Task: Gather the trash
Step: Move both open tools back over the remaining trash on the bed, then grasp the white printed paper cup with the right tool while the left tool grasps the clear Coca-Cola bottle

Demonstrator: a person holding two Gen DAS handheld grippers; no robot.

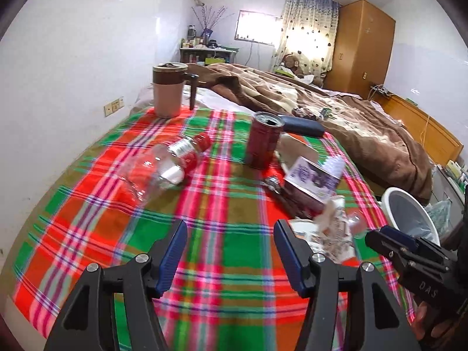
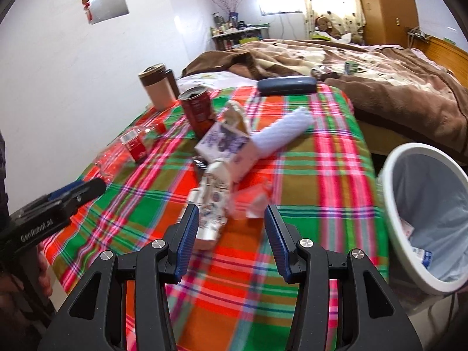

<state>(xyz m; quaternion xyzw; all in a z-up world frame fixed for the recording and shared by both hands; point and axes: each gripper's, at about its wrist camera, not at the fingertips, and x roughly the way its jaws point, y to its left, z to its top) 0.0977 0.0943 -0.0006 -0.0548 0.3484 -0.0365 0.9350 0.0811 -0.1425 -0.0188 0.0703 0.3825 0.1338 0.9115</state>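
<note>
Crumpled paper wrappers (image 2: 212,204), white with purple print, lie on the plaid blanket (image 2: 307,175) directly ahead of the right gripper (image 2: 231,228), just beyond its left finger, not between the pads. Long axis of the heap runs away from the jaws toward a torn purple carton (image 2: 225,143). Right gripper nearer; jaws spread, nothing held. Left gripper (image 1: 231,251) also spread and empty, over bare blanket, with the wrappers (image 1: 330,228) off to its right. Further out: red can (image 2: 196,108) upright, clear bottle (image 1: 163,163) on its side. White bin (image 2: 409,204) stands beside the bed edge, right of the right gripper.
</note>
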